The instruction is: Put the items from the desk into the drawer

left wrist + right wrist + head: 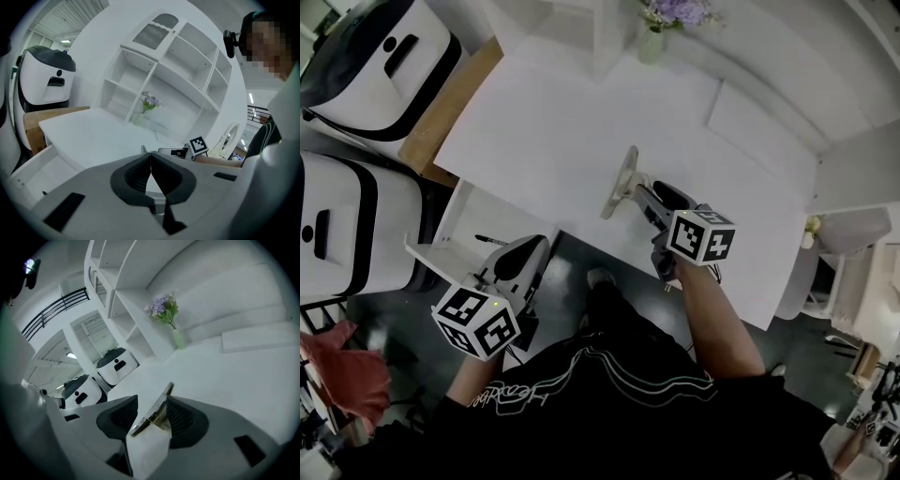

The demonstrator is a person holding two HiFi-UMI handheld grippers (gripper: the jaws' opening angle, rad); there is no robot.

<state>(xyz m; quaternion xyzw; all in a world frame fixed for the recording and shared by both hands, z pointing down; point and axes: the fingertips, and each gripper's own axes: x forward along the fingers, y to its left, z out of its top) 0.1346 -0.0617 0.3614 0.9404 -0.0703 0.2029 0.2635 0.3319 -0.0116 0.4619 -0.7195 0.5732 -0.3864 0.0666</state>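
Observation:
A round mirror with a metal rim stands on edge just above the white desk. My right gripper is shut on it from the near side; in the right gripper view the rim sits clamped between the pads. In the left gripper view the mirror shows at the far right beside the right gripper's marker cube. An open white drawer juts out at the desk's left front, with a black pen inside. My left gripper hangs over the drawer's right side, jaws shut on nothing.
A vase of purple flowers stands at the desk's back edge below a white shelf unit. A flat white board lies at the back right. Two white-and-black machines and a cardboard box stand to the left.

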